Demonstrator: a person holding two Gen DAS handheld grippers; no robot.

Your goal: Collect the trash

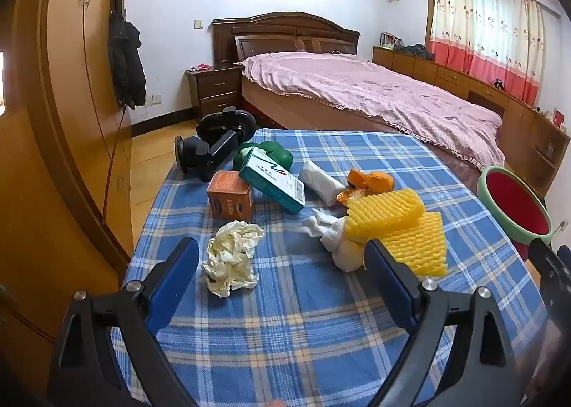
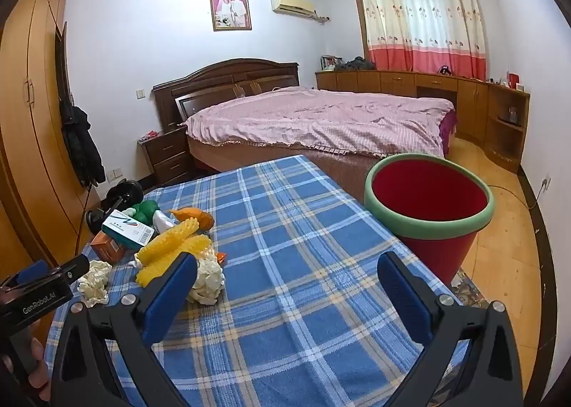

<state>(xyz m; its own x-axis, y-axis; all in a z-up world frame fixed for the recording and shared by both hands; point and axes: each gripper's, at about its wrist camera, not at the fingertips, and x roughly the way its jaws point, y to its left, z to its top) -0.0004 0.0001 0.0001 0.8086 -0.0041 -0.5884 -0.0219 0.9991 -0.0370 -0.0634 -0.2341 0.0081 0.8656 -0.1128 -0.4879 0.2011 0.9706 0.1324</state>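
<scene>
nothing is collected yet by the look of it: this reads as the approach to a first pick. the left gripper (image 1: 282, 257) hangs low over the worktop (image 1: 321, 335) with its blue-padded fingers (image 1: 178, 264) spread wide and empty; the right gripper (image 2: 287, 278) is just as wide open and holds nothing, angled toward the bin side.

just ahead of the left fingers lies a crumpled cream paper wad (image 1: 232, 259), soft and irregular, likely to squash on closing. beside it sits a twisted white foam sleeve (image 1: 330, 234), then a yellow foam net (image 1: 399, 225), ribbed and springy. the next move probably calls for lowering over the wad and closing gently around its bulk.

farther back, an orange carton (image 1: 230, 200) and a teal box (image 1: 273, 180), both stiff-edged, a white tissue pack (image 1: 319, 182), orange peel (image 1: 371, 180) and something green (image 1: 274, 153), partly hidden.

the red bin (image 2: 428, 207) with a green rim stands just off the worktop's right edge, apparently empty.
</scene>
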